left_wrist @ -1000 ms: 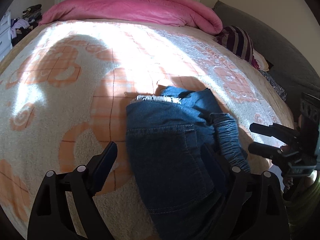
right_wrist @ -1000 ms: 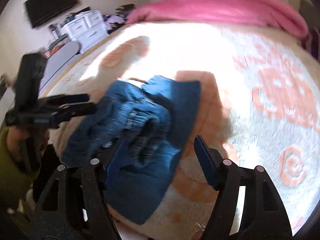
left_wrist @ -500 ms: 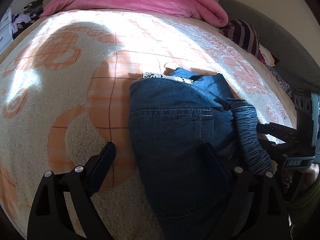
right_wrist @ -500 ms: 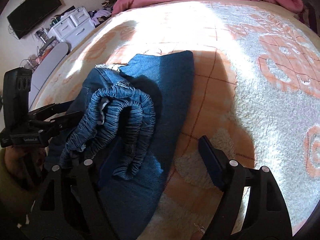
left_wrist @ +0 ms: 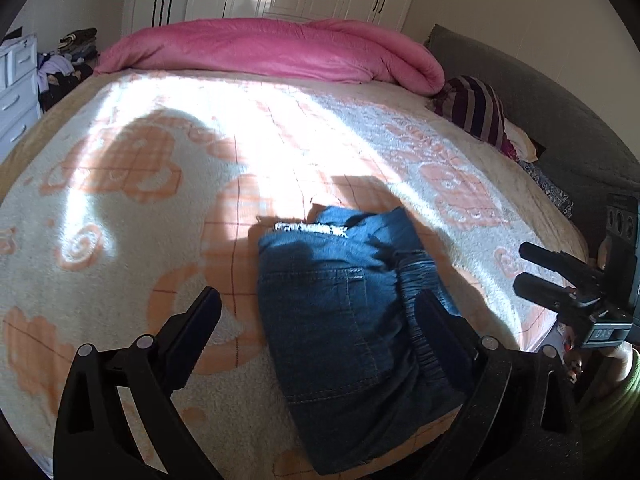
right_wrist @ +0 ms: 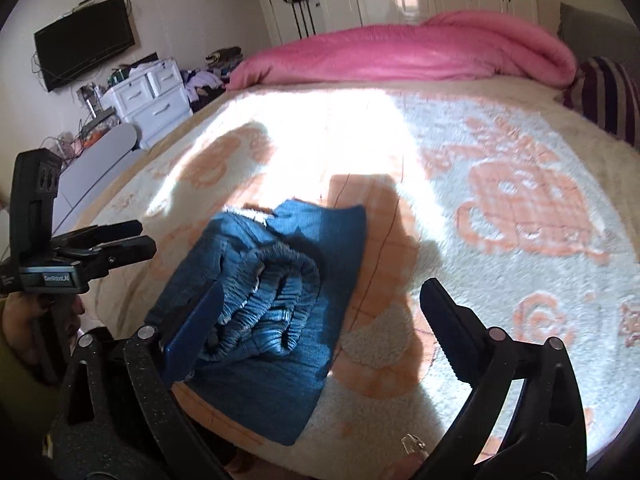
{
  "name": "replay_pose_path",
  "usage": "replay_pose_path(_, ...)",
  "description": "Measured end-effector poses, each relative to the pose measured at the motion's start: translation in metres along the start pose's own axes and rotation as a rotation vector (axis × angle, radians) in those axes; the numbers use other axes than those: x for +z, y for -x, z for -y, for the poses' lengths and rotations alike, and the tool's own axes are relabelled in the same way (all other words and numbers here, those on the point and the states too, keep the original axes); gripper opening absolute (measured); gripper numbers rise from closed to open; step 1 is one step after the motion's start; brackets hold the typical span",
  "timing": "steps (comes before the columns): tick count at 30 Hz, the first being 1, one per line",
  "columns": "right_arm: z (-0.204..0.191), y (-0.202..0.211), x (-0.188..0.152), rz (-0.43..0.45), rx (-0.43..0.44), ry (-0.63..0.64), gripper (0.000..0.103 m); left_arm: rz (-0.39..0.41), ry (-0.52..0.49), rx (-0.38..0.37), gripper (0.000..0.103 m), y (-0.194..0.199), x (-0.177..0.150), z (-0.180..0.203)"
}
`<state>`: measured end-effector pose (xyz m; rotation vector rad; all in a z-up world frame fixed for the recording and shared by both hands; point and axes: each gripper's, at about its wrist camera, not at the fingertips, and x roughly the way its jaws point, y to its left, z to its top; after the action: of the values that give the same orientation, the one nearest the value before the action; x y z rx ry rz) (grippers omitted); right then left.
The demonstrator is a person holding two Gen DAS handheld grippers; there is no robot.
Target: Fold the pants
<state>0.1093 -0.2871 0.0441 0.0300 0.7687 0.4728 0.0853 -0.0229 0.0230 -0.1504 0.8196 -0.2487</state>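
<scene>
Folded blue denim pants [left_wrist: 340, 312] lie on the bed blanket [left_wrist: 160, 184] near its front edge, their gathered elastic waistband [right_wrist: 280, 292] bunched on top. My left gripper [left_wrist: 316, 320] hovers above them, its jaws opening wide, and neither pad touches the denim. My right gripper [right_wrist: 320, 316] hangs over the same bundle from the other side. Its jaws are opening too, and the pants show below the gap without being pressed. Each gripper shows in the other's view, the right gripper [left_wrist: 521, 265] at the right edge and the left gripper [right_wrist: 146, 236] at the left edge.
A pink duvet [left_wrist: 280, 48] is heaped across the far end of the bed. A striped pillow [left_wrist: 476, 112] and a grey headboard [left_wrist: 560, 120] are on the right. White drawers [right_wrist: 152, 96] and a wall TV [right_wrist: 84, 44] stand beyond the left side.
Both grippers dipped close to the pants, then drew back and up. Their jaws now stand wider. The folded pants stay lying on the blanket.
</scene>
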Motion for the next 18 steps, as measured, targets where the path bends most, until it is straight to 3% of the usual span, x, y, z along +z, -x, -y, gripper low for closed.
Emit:
replay_pose_path(10, -0.003, 0.048, 0.011, 0.162, -0.086, -0.017, 0.094, 0.100, 0.007, 0.046, 0.098, 0.045, 0.007, 0.008)
replay_pose_path(18, -0.015, 0.066, -0.024, 0.158, -0.130, -0.013, 0.094, 0.113, -0.016, 0.061, 0.099, 0.069, -0.032, 0.023)
